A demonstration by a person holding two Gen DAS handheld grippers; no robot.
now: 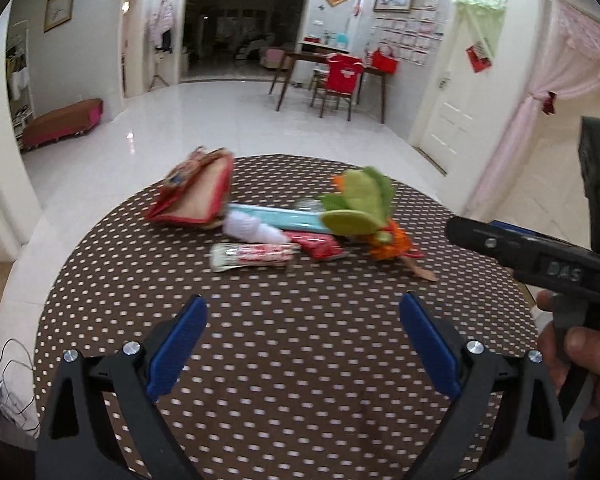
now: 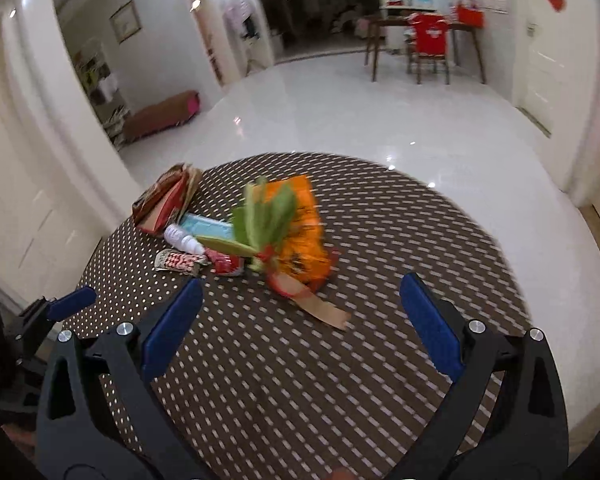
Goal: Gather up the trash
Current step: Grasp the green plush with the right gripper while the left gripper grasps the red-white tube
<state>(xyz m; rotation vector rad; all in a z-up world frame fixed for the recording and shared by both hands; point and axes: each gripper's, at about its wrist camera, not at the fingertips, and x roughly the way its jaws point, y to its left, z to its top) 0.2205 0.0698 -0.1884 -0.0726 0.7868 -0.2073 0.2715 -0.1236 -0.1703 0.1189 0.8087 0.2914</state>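
A pile of trash lies at the far side of a round table with a brown dotted cloth [image 1: 284, 344] [image 2: 380, 360]. It holds a red paper bag [image 1: 196, 196] [image 2: 164, 204], a small white bottle [image 1: 252, 229] [image 2: 183, 240], a teal flat pack [image 1: 276, 217] [image 2: 206, 226], a red-and-white wrapper [image 1: 252, 256] [image 2: 178, 262], a red packet [image 1: 320, 246] [image 2: 228, 264] and a green-and-orange carrot toy [image 1: 364, 208] [image 2: 288, 228]. My left gripper [image 1: 302, 344] is open, short of the pile. My right gripper [image 2: 300, 324] is open too, nothing between its fingers.
A hand [image 1: 572, 352] holds the right gripper's black body [image 1: 540, 256] at the right edge of the left wrist view. White tiled floor [image 1: 228, 120] surrounds the table. A dark table and a red chair [image 1: 340, 80] stand far back; a low bench [image 1: 64, 122] is at the left wall.
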